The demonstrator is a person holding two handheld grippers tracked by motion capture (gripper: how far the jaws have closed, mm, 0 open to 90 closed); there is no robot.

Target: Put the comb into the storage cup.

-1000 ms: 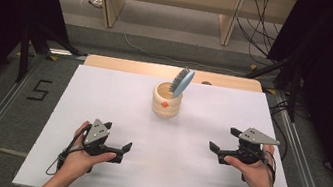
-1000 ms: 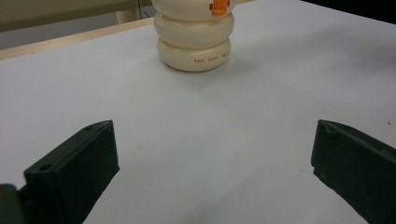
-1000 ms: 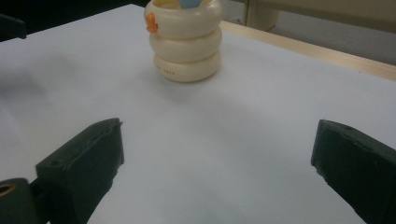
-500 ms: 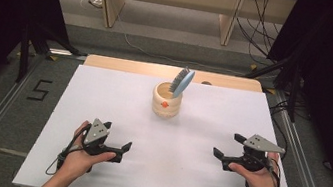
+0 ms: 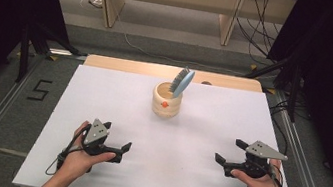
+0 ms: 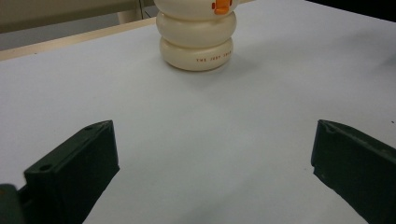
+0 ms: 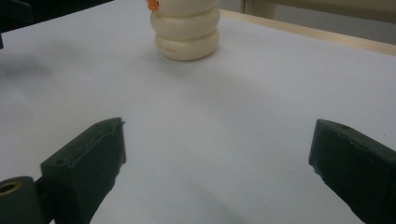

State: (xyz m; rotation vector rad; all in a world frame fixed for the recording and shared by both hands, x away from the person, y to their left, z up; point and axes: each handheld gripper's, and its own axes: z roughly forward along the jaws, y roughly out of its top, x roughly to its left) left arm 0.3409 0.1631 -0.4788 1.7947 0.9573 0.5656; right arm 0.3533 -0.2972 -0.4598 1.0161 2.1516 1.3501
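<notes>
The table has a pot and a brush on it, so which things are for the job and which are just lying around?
For the job:
cream ringed pot
blue brush standing tilted in the pot
left tool, open
right tool, open

Just lying about:
white table sheet
floor cables
number 5 floor mark

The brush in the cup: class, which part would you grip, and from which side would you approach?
Probably grip the brush by its blue head, which sticks up above the cup rim and leans to the right. Come from above with the jaws across its flat faces; the rest sits inside the cup, so a low side approach would meet the cup wall.
</notes>
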